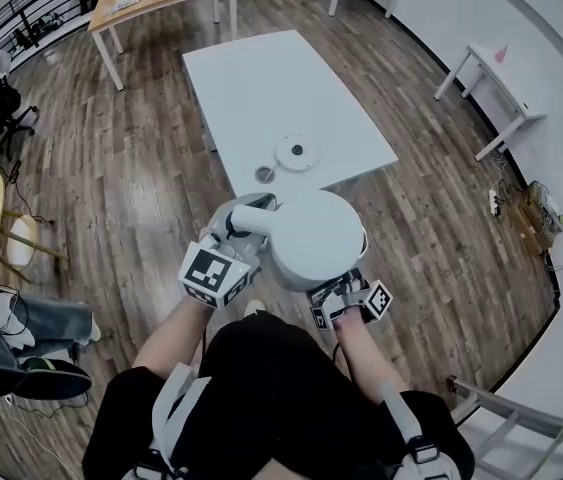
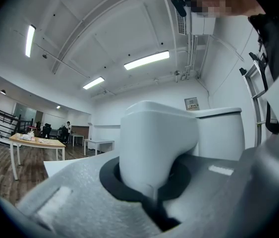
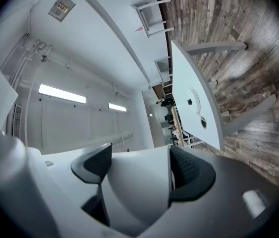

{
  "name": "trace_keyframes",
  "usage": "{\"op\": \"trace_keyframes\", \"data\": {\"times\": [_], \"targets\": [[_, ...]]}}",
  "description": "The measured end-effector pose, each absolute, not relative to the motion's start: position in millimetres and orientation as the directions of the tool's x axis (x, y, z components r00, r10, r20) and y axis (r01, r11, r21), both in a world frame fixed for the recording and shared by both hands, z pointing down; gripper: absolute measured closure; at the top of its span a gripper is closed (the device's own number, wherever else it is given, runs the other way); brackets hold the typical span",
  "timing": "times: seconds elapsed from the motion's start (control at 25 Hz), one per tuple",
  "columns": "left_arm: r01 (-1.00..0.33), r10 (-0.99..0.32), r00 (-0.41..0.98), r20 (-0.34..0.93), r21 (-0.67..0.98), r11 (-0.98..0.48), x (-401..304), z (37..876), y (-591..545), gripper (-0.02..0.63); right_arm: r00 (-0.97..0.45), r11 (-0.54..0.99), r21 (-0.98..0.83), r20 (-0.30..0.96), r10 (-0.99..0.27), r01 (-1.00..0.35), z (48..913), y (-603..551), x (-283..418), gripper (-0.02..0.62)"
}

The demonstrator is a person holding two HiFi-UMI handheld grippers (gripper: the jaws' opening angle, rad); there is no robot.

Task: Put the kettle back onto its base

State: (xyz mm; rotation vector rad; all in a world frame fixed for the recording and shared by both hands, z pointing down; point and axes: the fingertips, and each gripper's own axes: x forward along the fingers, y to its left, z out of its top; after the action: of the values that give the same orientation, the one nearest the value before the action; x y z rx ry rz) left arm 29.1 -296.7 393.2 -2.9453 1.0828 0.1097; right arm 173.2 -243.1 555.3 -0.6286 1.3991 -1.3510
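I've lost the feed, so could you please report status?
Left gripper shut on kettle handle, right gripper on its side. Kettle airborne over floor, short of table. Base bare; small round thing beside it.

- Head view: the camera on your head, looking steeply down on the white table (image 1: 261, 78), with the kettle (image 1: 316, 238) close beneath.
- Left gripper view: level along its jaws, the kettle filling the near field.
- Right gripper view: rolled sideways and angled upward, hard against the kettle. It shares the table and base (image 1: 296, 154) with your head view.
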Motion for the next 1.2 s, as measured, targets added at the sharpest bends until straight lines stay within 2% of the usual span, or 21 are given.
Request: {"op": "trace_keyframes", "data": {"times": [0.72,1.2], "targets": [[-0.65,-0.65,0.756,-0.076,0.018,-0.759,-2.6,393.4,-380.8,0.603,-0.327,0.238,-0.931,-0.324,-0.888,0.277,556.0,-329.9,142.9,0.227],[-0.682,-0.682,0.725,-0.09,0.035,-0.73,11.1,401.8,-443.2,0.603,-0.354,0.226,-0.938,-0.312,-0.882,0.263,559.3,-393.6,161.8,0.228]]}}
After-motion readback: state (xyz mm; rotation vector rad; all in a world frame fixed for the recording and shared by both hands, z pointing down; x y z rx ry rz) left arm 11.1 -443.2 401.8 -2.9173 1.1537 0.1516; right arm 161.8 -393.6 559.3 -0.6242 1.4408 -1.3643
